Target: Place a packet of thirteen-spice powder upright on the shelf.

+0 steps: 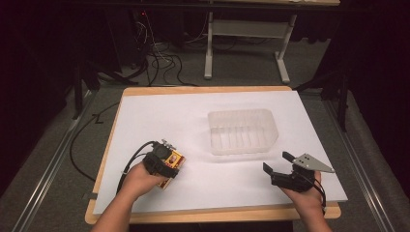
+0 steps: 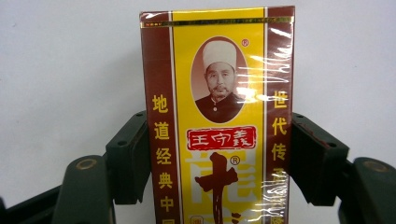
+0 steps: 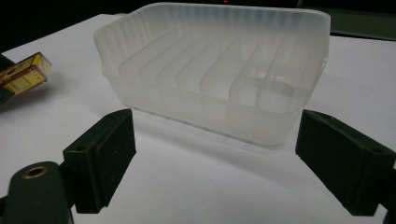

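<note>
A yellow-and-maroon box (image 2: 217, 93), wrapped in clear film and printed with a portrait, lies on the white sheet at the front left. My left gripper (image 2: 217, 154) is shut on it, one black pad pressing each long side. In the high view the same gripper (image 1: 167, 162) covers most of the box (image 1: 176, 158). An empty translucent plastic container (image 1: 241, 130) with a ribbed bottom stands right of the table's middle. My right gripper (image 1: 278, 162) rests at the front right, open, nothing between its jaws. Its own view looks at the container (image 3: 215, 79), with the box (image 3: 23, 74) at far left.
The white sheet (image 1: 159, 116) covers a wooden tabletop (image 1: 208, 90) whose edge shows all around. Black cables (image 1: 159, 63) and a white frame's legs (image 1: 209, 53) stand on the floor behind the table. A cable (image 1: 77, 145) hangs off the left edge.
</note>
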